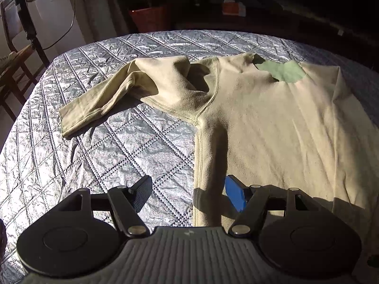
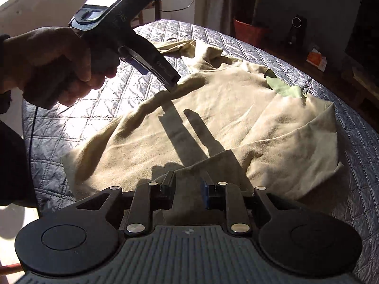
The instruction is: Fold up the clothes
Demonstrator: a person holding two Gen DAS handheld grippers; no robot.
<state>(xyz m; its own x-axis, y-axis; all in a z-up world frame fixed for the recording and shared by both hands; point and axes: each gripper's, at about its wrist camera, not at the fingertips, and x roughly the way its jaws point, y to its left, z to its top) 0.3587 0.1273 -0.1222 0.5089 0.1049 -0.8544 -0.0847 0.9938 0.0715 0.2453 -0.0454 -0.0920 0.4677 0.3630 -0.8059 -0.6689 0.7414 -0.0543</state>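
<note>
Shirt on the quilt, right side folded in, left sleeve sprawled out.

Cream fleece, soft, green collar lining. Your left gripper hovers ahead of its hem, jaws apart, a ridge of cloth between them ungripped: close low on that side edge, then carry it across flat. Right gripper sits partly apart over the folded flap, holding nothing.

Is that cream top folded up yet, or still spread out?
Partly folded: the cream top has its right side doubled over the body, while its other sleeve lies out on the quilt.
</note>
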